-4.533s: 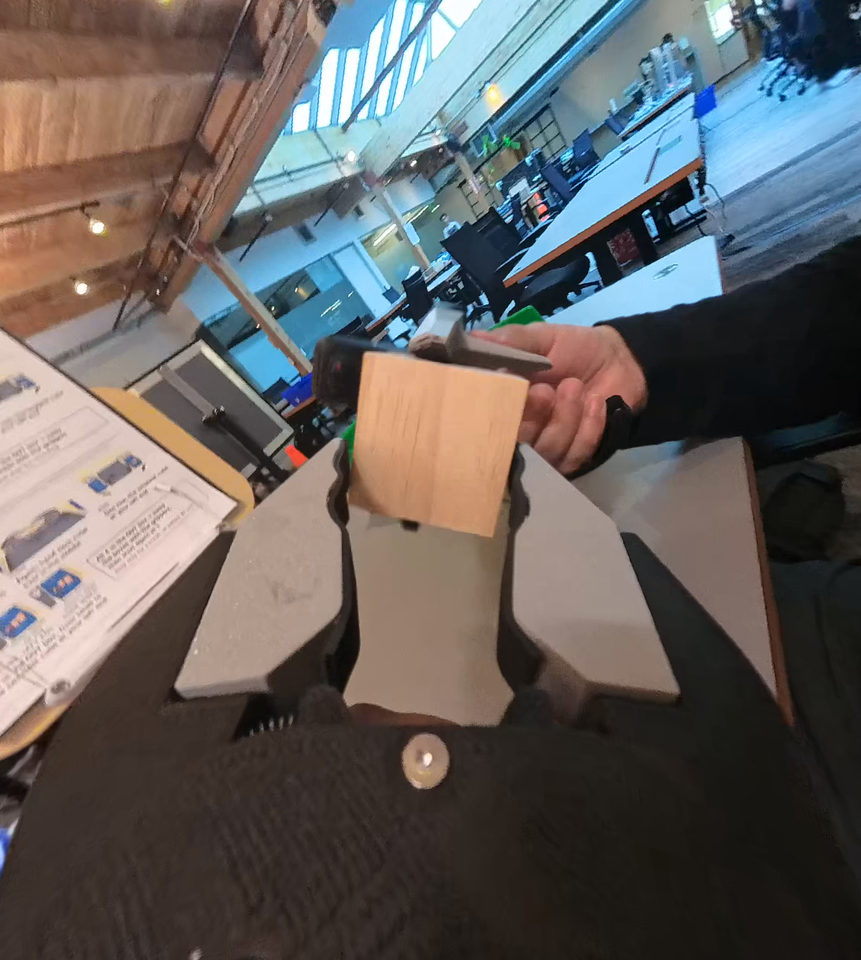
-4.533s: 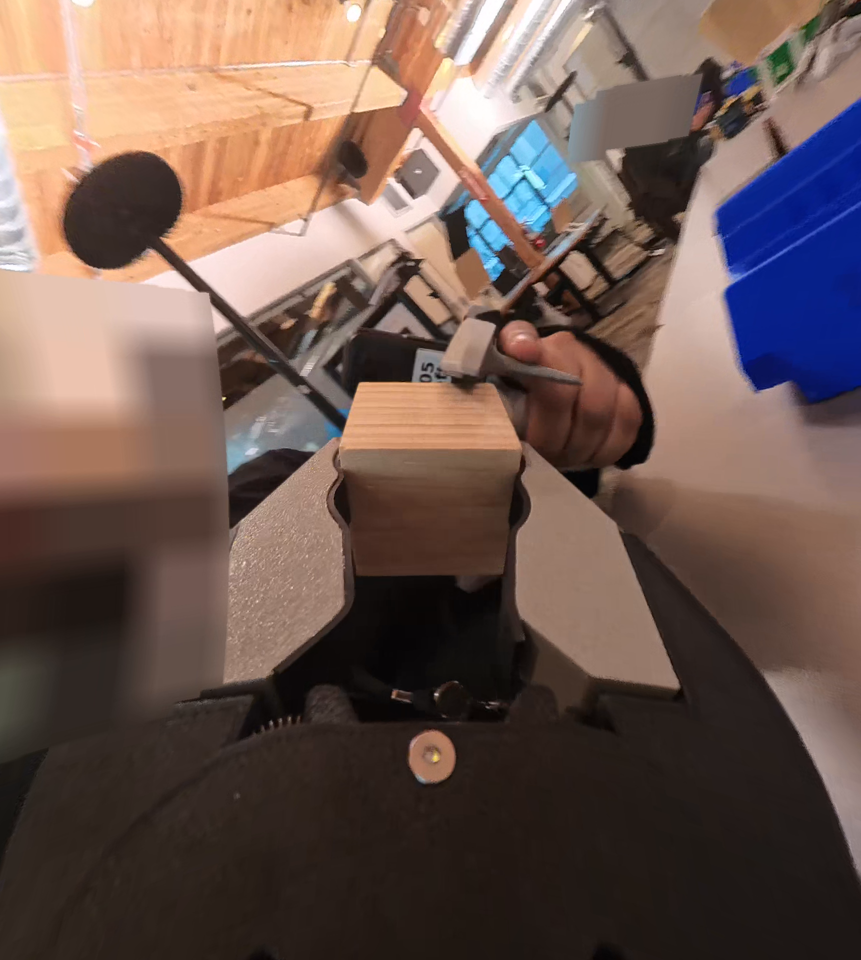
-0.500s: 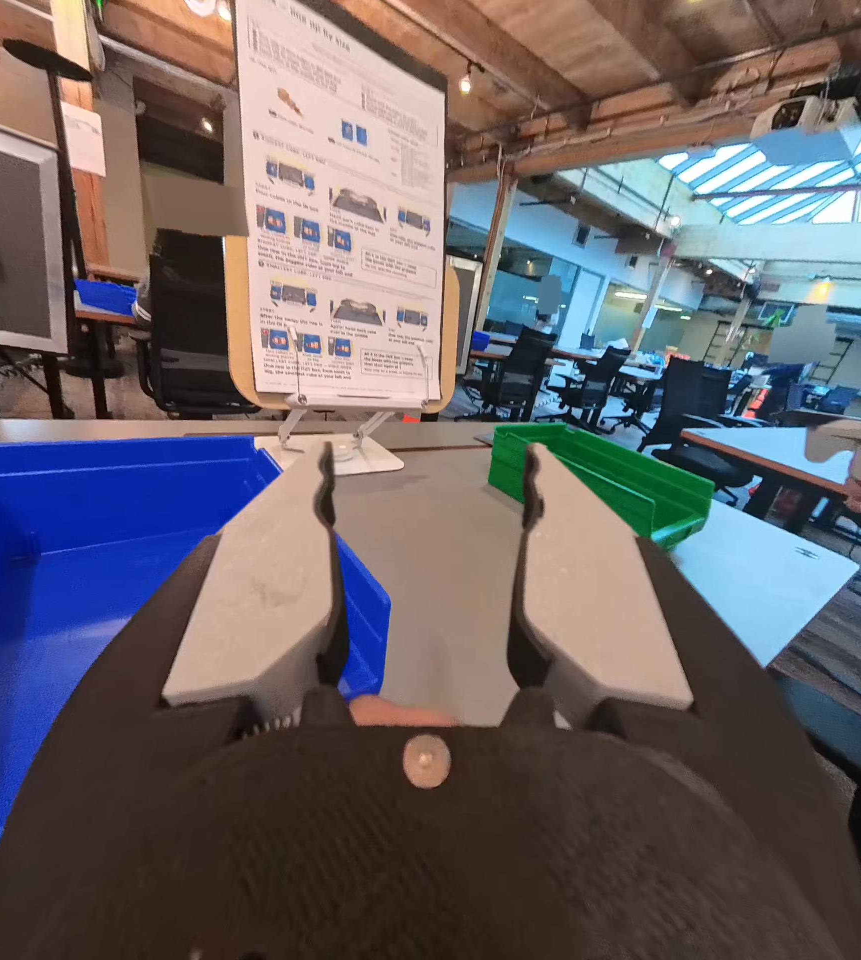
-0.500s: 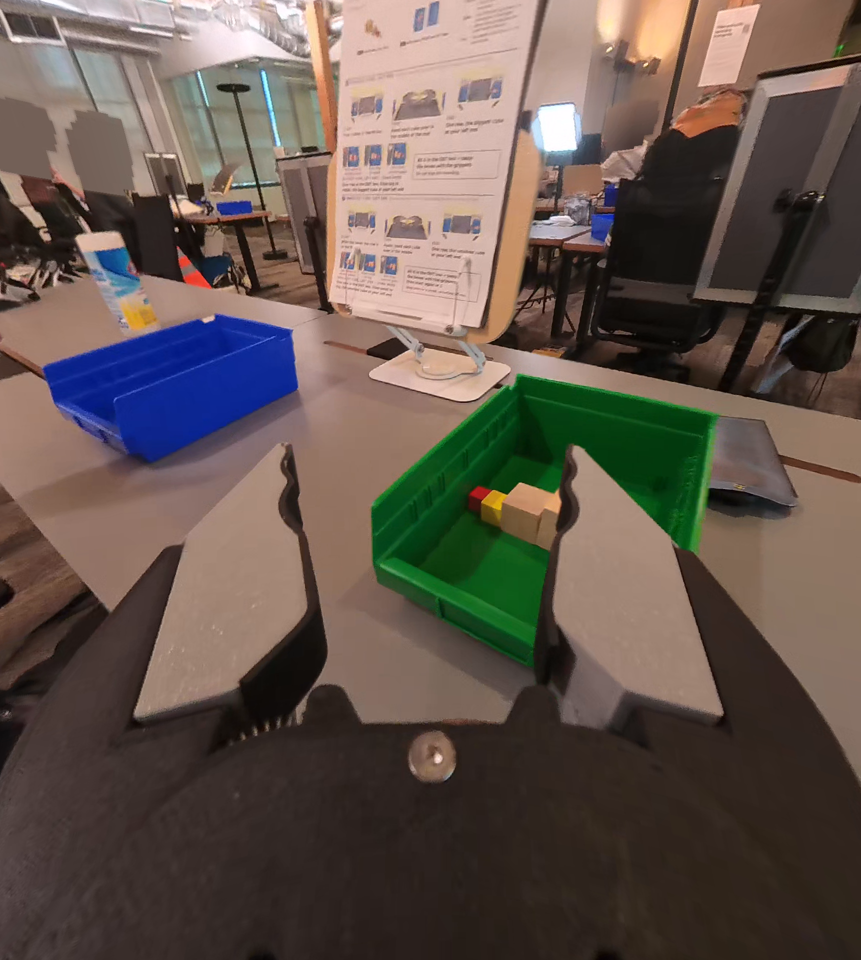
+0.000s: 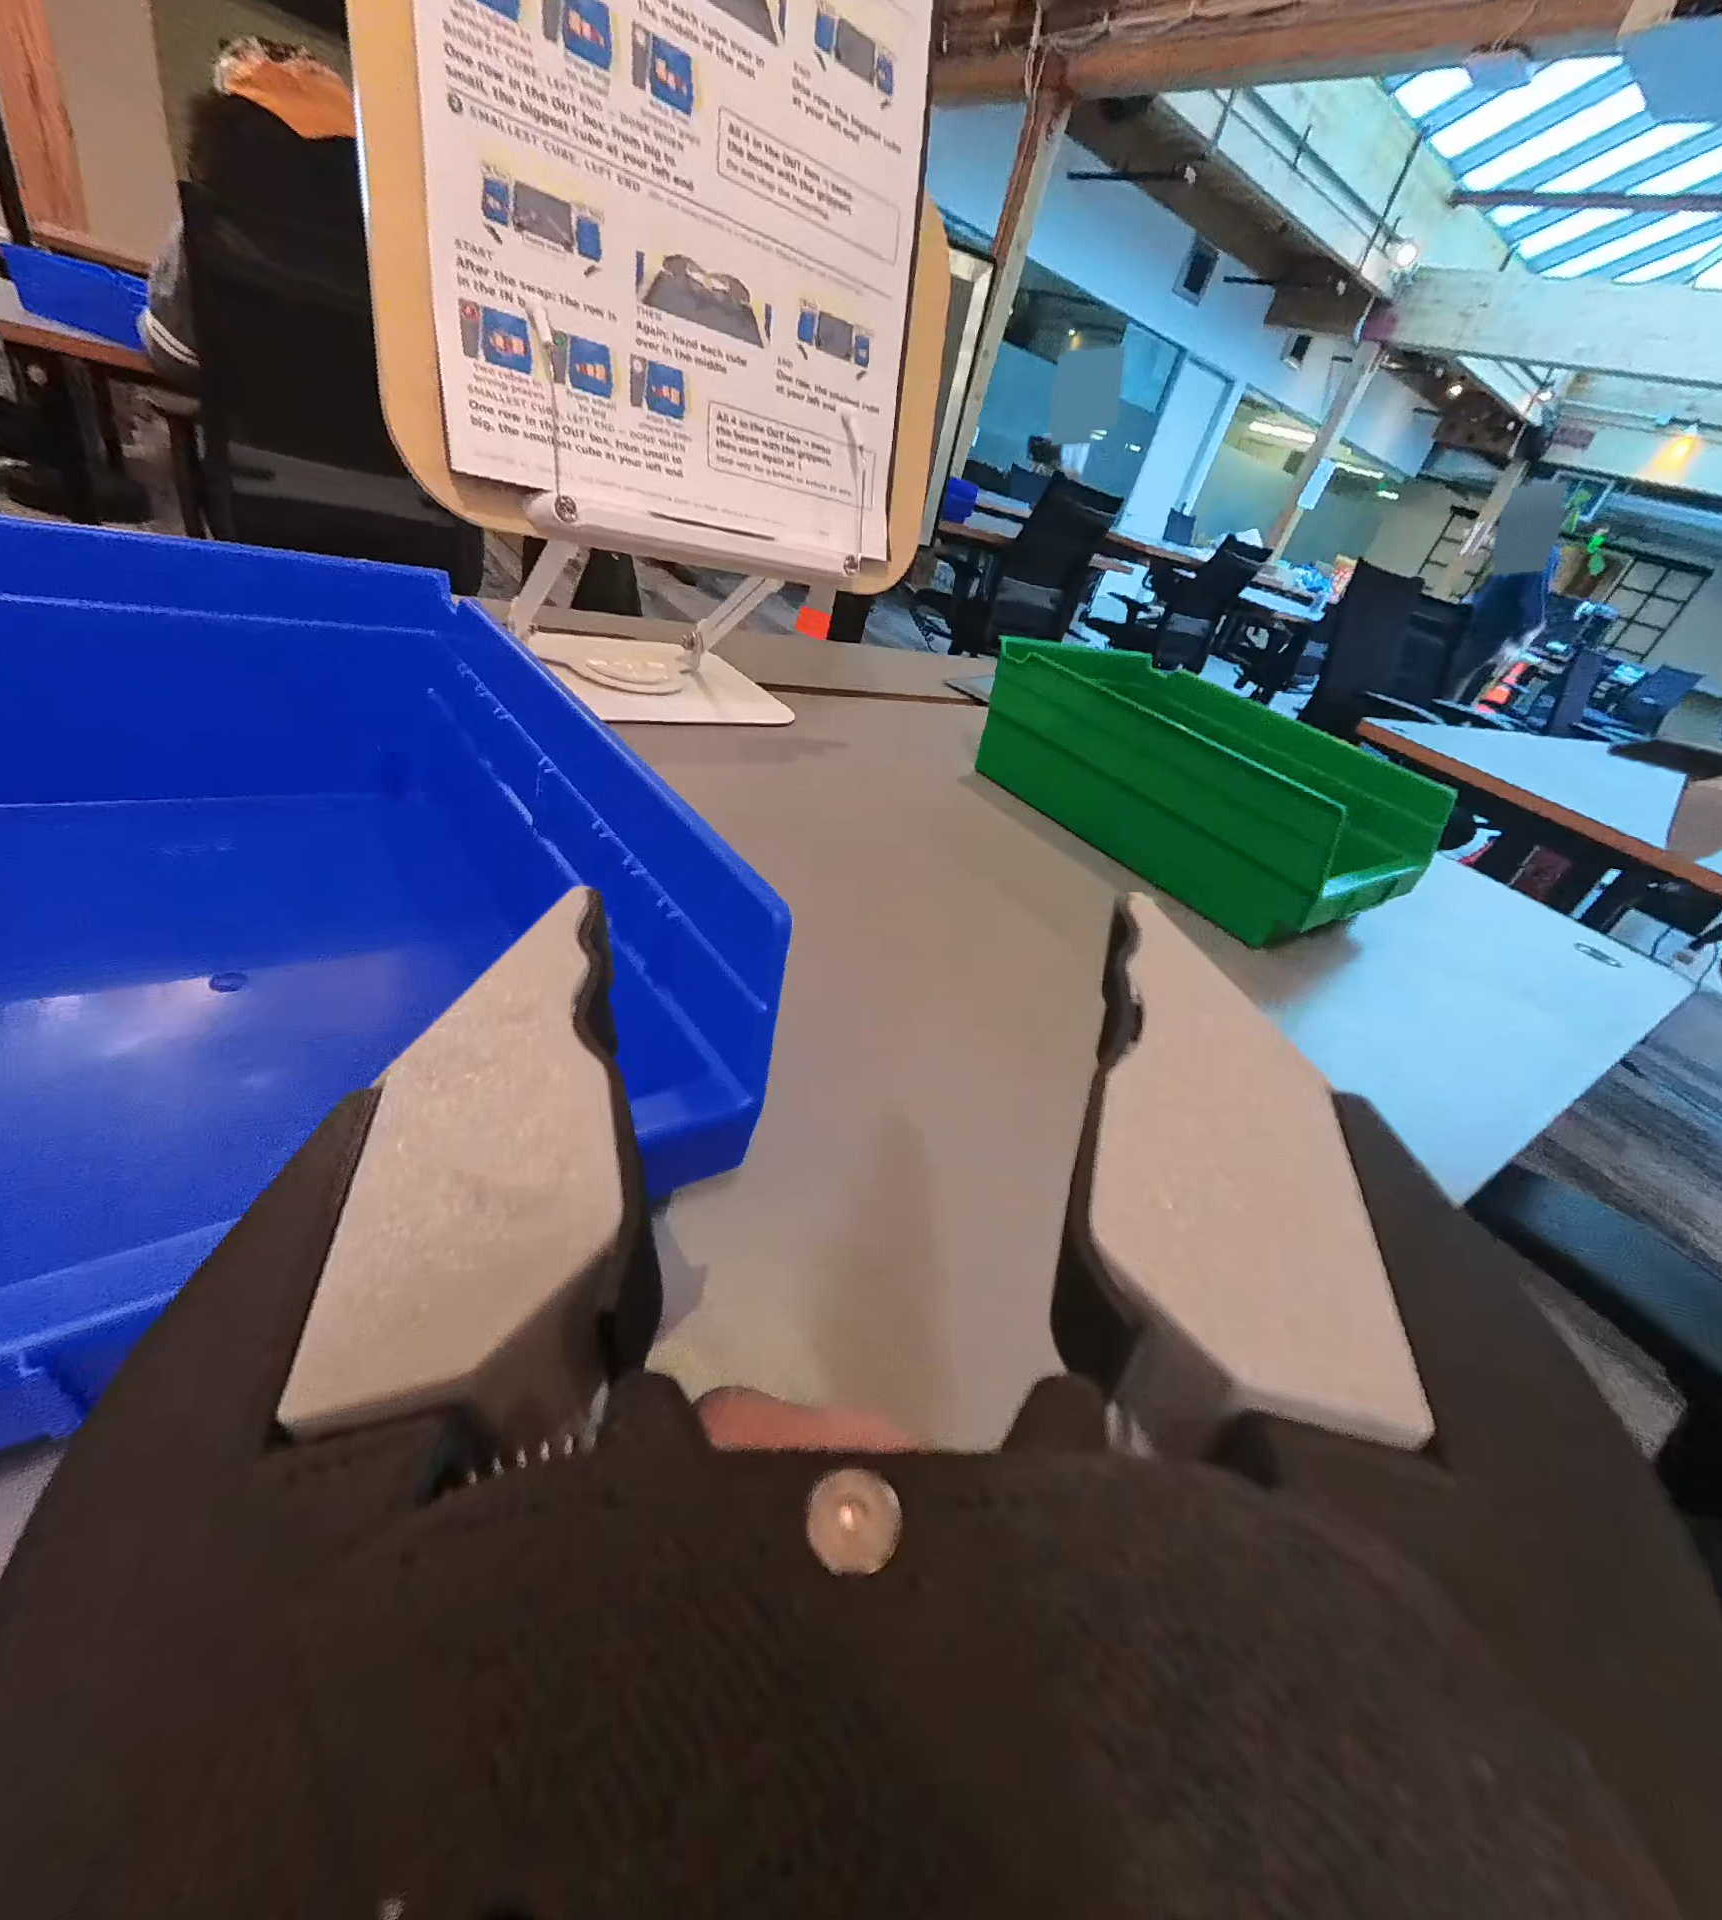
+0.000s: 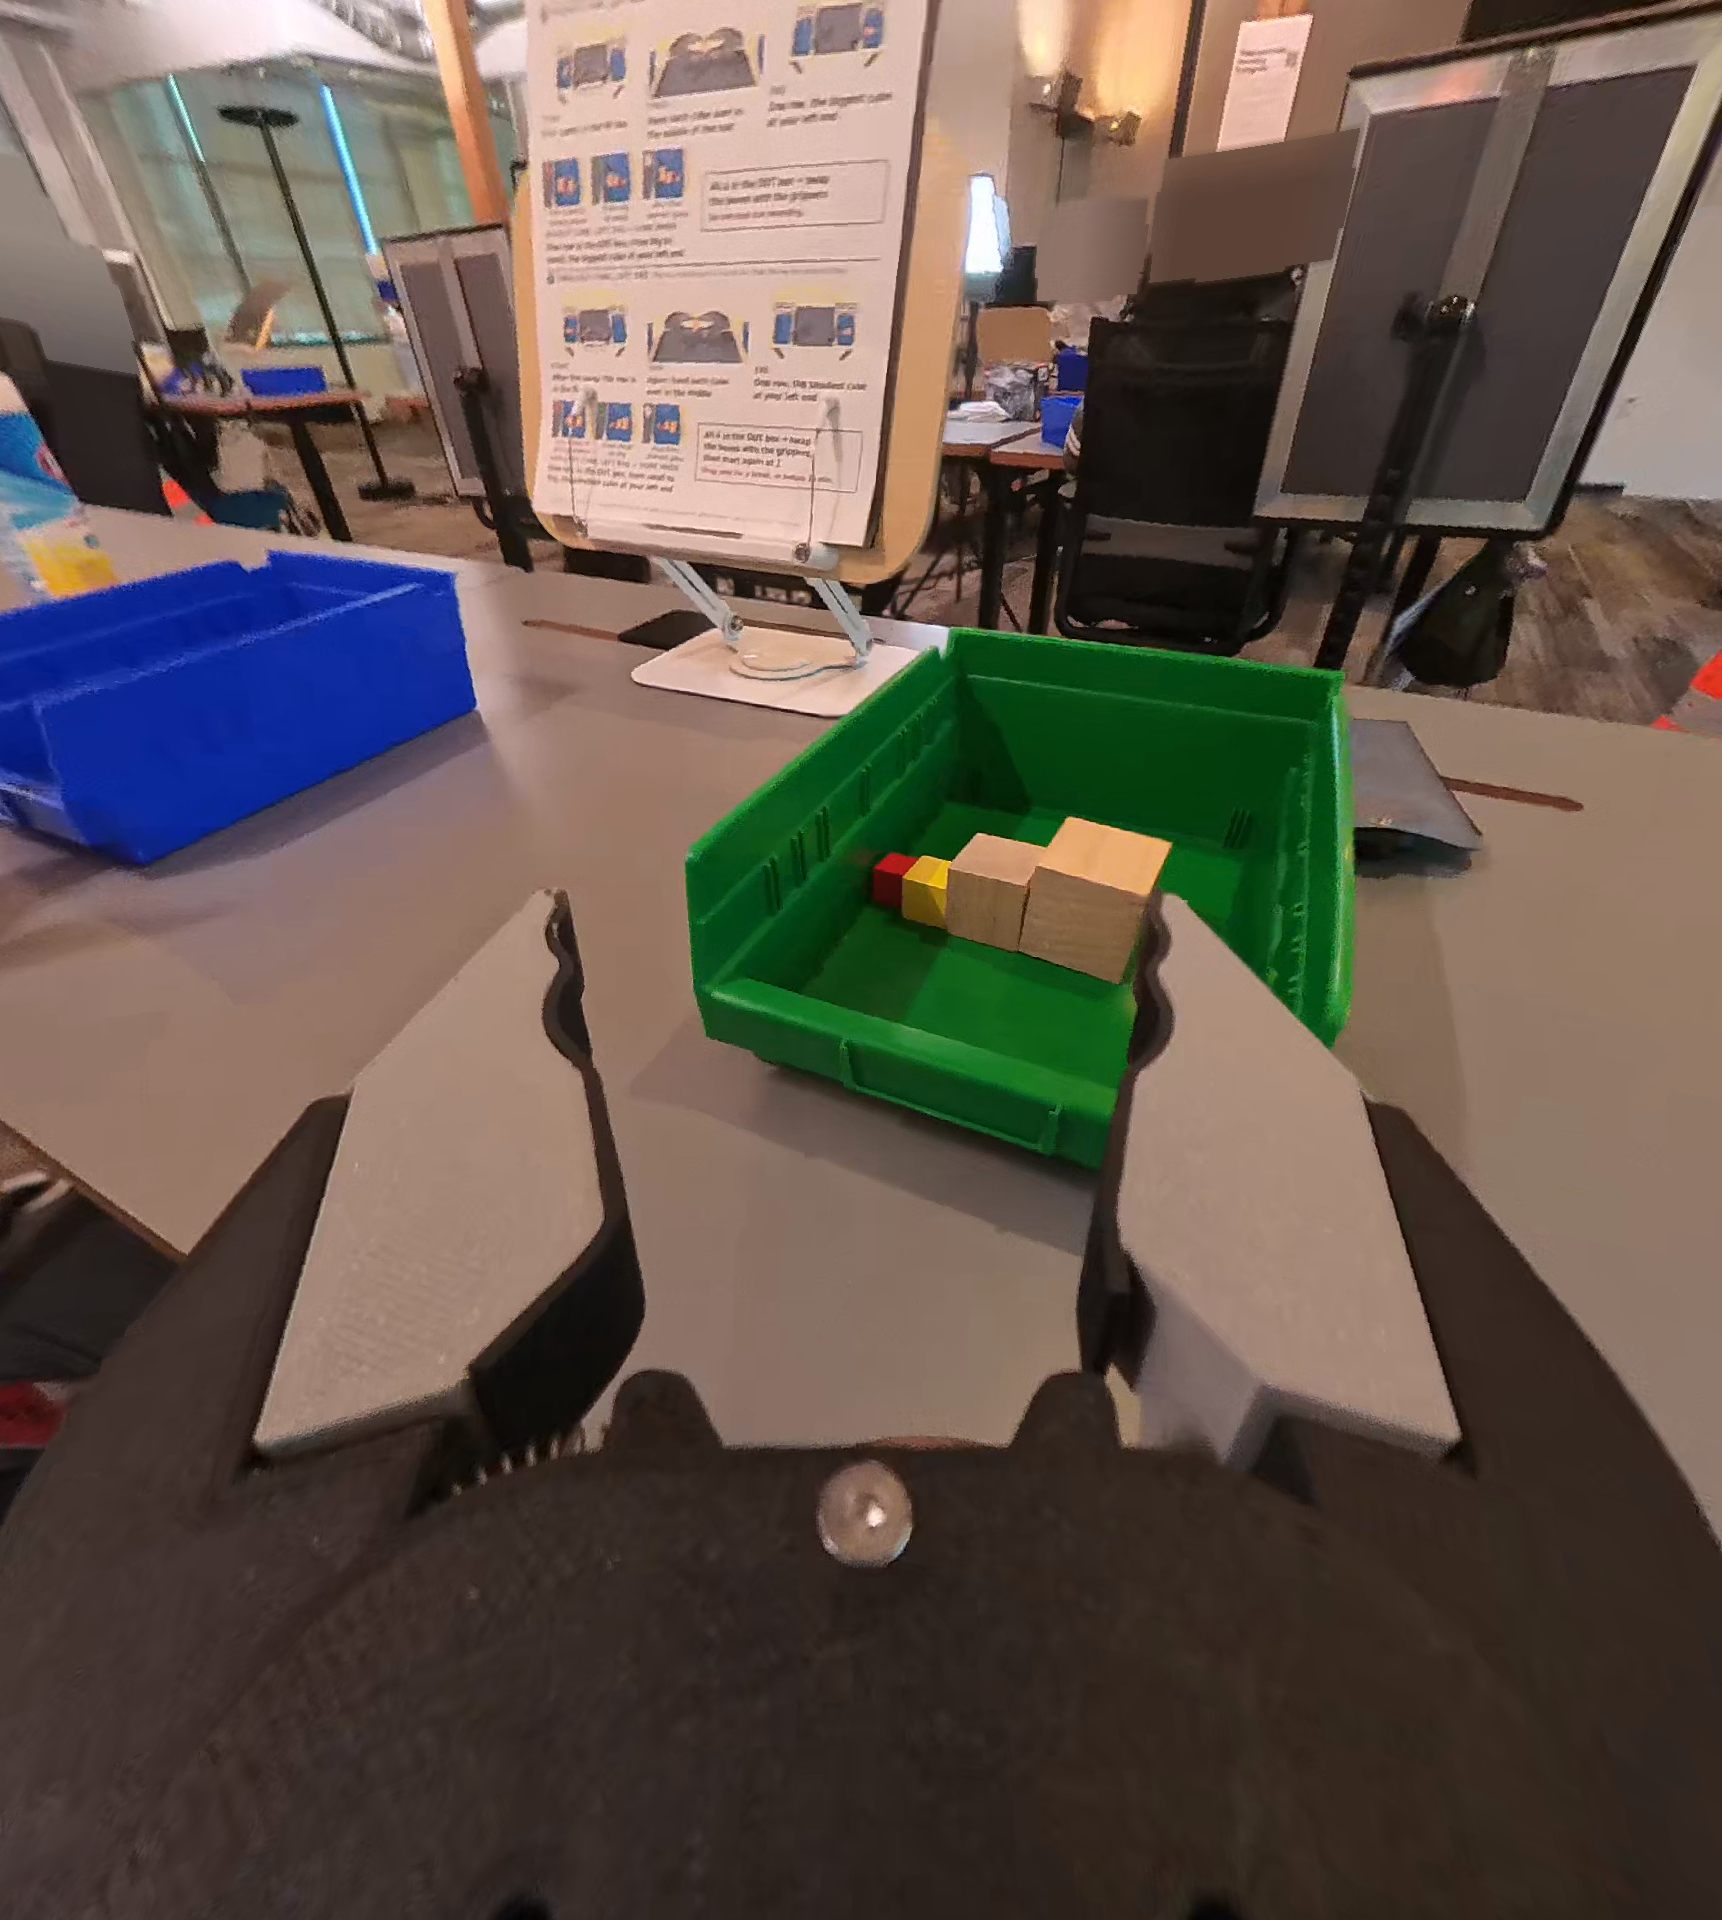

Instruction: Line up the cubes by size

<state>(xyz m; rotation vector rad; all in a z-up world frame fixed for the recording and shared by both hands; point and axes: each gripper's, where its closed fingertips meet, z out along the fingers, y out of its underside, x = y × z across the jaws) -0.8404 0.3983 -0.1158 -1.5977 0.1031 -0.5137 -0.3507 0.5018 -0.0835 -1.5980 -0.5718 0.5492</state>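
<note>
inside the green bin (image 6: 1002,1107) four cubes (image 6: 1023,894) sit touching, in size order; both tongs (image 5: 852,961) (image 6: 857,961) wide, empty.

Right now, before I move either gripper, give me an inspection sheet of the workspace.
Surface: grey table, mostly bare.
Job's things: green bin holds red cube, yellow cube, small wooden cube, large wooden cube in one row rising in size; blue bin looks empty.
Clutter: instruction sheet stand, wipes canister, dark pouch.
Grippers: left gripper, right gripper, both open, empty.
Cables: nothing seen.
Surroundings: office chairs, desks.
</note>
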